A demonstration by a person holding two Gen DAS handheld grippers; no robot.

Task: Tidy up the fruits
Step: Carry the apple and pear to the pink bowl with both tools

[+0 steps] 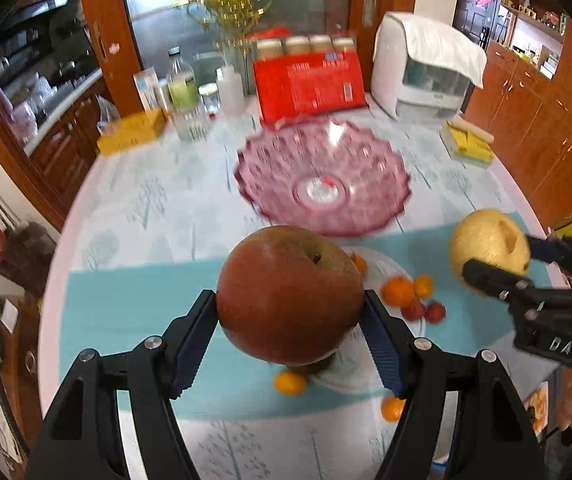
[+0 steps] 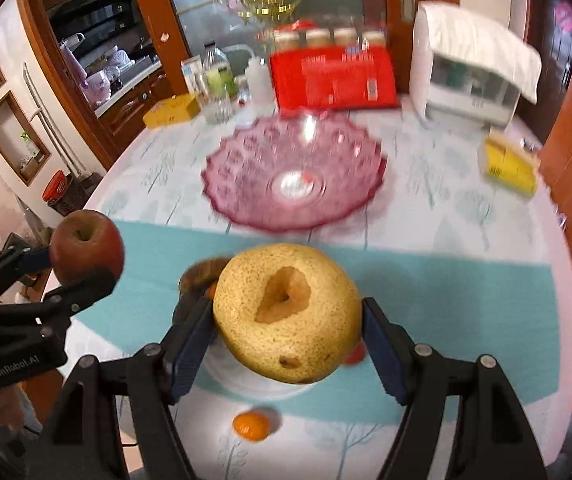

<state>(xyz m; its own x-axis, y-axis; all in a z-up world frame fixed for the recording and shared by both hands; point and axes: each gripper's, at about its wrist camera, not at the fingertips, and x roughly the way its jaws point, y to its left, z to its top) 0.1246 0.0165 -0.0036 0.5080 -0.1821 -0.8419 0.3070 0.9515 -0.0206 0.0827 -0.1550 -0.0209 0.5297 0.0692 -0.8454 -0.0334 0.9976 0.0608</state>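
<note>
The left gripper [image 1: 290, 320] is clamped on a red apple [image 1: 290, 296], both blue pads pressed against its sides, at the centre of the left wrist view; the right gripper [image 2: 288, 332] is clamped likewise on a yellow pear [image 2: 286, 312] with a deep hollow in its top; each fruit hangs above the table [image 2: 466, 216], clear of it. The pink glass bowl [image 1: 322, 176] sits in the upper middle of both views, blurred, on the patterned cloth; below the apple lies a white plate [image 1: 350, 376], with small oranges [image 1: 398, 292] and what seem to be red fruits [image 1: 422, 310] on it; one orange [image 2: 251, 425] lies off the plate, lower centre of the right wrist view.
</note>
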